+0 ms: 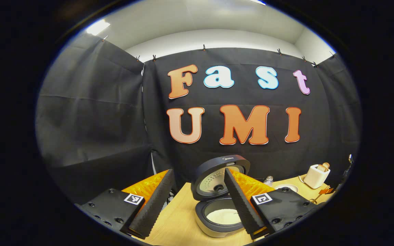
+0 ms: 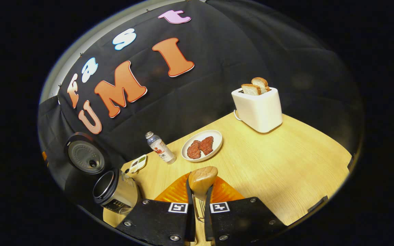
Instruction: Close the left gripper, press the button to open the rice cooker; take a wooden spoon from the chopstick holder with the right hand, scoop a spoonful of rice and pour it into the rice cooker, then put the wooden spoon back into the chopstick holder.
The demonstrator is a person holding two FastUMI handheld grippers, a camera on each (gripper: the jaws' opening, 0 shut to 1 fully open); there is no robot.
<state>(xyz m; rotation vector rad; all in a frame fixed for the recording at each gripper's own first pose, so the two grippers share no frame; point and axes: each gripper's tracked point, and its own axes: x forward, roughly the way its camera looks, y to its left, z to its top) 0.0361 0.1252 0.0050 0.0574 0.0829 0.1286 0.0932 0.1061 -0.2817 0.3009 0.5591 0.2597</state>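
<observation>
Right gripper (image 2: 199, 201): its two black ribbed fingers stand nearly together, pressed on the neck of a light-brown wooden spoon (image 2: 202, 180). The spoon's rounded, smooth bowl juts out past the fingertips toward 12 o'clock — its long axis runs along the fingers, the handle hidden between them. Whether the bowl carries rice cannot be told.

Left gripper (image 1: 197, 201): fingers spread wide, nothing between them, textured black pads over orange ribbed backing. The dark grey round rice cooker (image 1: 217, 218) sits ahead between the fingers, toward the right one, on the pale wooden table (image 1: 176, 222) — its domed lid (image 1: 219, 176) upright at 12 o'clock, white rice in the pot.

In the right gripper view the cooker (image 2: 115, 191) lies at 9 o'clock, metal rim open.
</observation>
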